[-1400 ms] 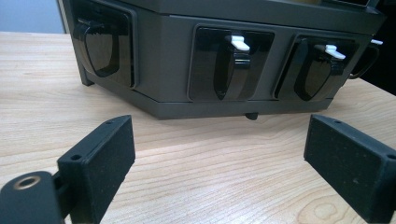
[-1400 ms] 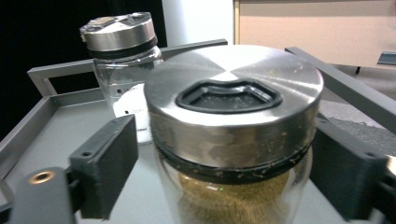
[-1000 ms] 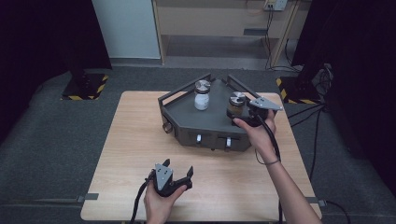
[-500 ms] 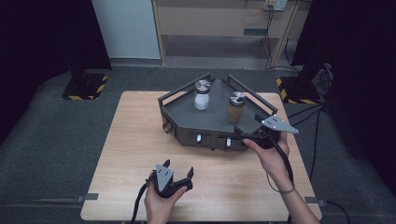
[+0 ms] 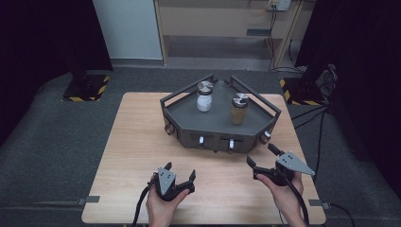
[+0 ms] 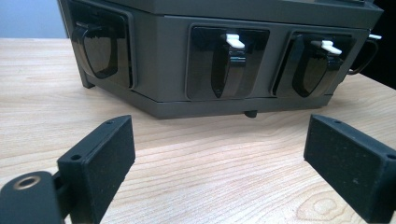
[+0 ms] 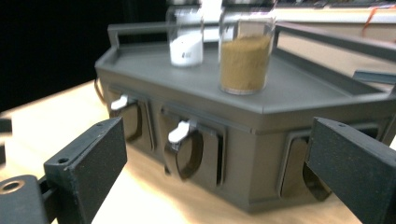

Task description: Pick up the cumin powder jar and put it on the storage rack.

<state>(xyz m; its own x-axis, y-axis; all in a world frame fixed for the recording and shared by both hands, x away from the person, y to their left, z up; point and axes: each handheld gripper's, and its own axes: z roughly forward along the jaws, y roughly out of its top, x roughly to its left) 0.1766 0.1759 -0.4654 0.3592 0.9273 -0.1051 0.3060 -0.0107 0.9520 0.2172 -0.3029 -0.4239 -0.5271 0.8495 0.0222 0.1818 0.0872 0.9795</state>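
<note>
You hold your left gripper (image 5: 180,176) low over the light wooden table (image 5: 132,151), on the near side of the dark grey six-sided tray box (image 5: 184,111). Its two black jaws are wide apart and hold nothing. In the left gripper view you look straight at the front wall of the tray box (image 6: 159,60), where two dark pockets each have a small white lever (image 6: 233,40) at the top.

You hold your right gripper (image 5: 263,159) near the front right corner of the tray box, not touching it. Its jaws are spread wide too, with nothing between them.

On top of the tray box stand two glass jars with silver metal lids. The jar of white powder (image 5: 204,97) is near the back of the tray. The jar of brown powder (image 5: 239,109) stands to its right and closer to you. In the right gripper view the jar of brown powder (image 7: 244,56) is in front, and the jar of white powder (image 7: 186,42) stands behind it. They do not touch.
</note>
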